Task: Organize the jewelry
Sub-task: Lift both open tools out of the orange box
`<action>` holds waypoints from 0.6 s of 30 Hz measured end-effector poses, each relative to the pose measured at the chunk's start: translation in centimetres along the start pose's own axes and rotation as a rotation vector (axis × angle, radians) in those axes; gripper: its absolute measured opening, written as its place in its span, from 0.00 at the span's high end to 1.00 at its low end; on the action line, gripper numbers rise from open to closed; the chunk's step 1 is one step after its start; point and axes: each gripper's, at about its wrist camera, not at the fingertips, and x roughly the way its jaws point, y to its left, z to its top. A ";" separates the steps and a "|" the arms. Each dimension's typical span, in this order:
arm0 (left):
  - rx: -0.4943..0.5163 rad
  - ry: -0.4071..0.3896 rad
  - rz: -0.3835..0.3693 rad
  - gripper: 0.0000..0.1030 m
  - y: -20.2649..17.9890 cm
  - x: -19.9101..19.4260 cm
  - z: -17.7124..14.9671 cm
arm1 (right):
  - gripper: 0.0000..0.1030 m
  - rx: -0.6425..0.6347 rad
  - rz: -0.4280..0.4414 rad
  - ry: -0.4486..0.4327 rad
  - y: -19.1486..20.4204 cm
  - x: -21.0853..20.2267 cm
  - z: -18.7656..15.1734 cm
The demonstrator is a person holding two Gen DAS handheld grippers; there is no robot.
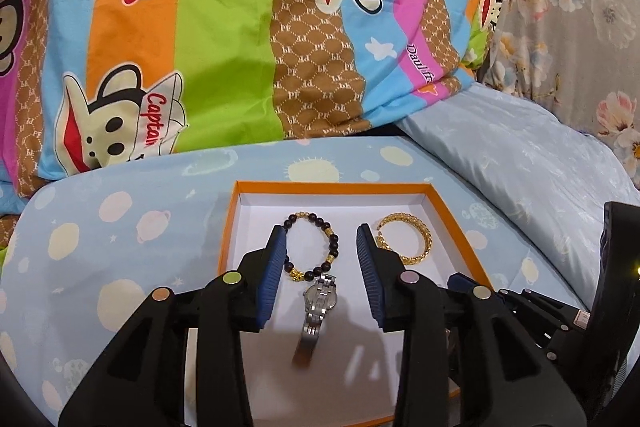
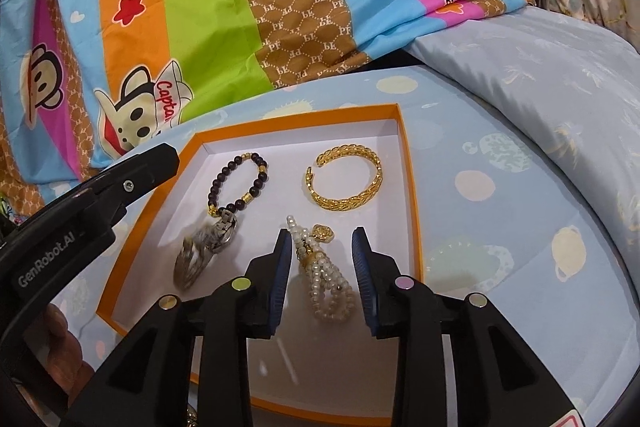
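Observation:
An orange-rimmed white box (image 1: pixel 328 187) (image 2: pixel 412 187) lies on the bed. In it are a dark bead bracelet (image 1: pixel 334 239) (image 2: pixel 236 183), a gold bangle (image 1: pixel 420 231) (image 2: pixel 346 183), a silver watch (image 1: pixel 318 307) (image 2: pixel 204 247) and a pearl bracelet (image 2: pixel 328 283). My left gripper (image 1: pixel 322 233) is open above the watch, which looks blurred. My right gripper (image 2: pixel 320 233) is open with the pearl bracelet lying between its fingers. The left gripper's body shows in the right wrist view (image 2: pixel 92 203).
A striped cartoon-monkey quilt (image 1: pixel 224 27) (image 2: pixel 224 7) is bunched behind the box. A pale blue pillow (image 1: pixel 520 163) (image 2: pixel 540 67) lies at the right. The box sits on a blue sheet with planet prints (image 1: pixel 100 227).

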 end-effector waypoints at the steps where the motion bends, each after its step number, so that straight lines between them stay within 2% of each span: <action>1: -0.002 -0.001 0.000 0.66 0.1 -0.2 0.1 | 0.70 -0.001 0.000 -0.006 0.0 -0.2 0.0; 9: -0.030 -0.030 0.021 0.66 1.9 -4.0 -0.7 | 0.70 -0.011 -0.002 -0.073 -0.2 -4.5 -2.1; 13: -0.036 -0.026 0.037 0.66 3.0 -6.8 -3.2 | 0.67 0.012 0.018 -0.078 -0.8 -7.4 -5.0; 18: -0.059 0.018 0.054 0.66 3.9 -9.3 -7.5 | 0.67 0.023 0.035 -0.029 -0.6 -9.1 -8.4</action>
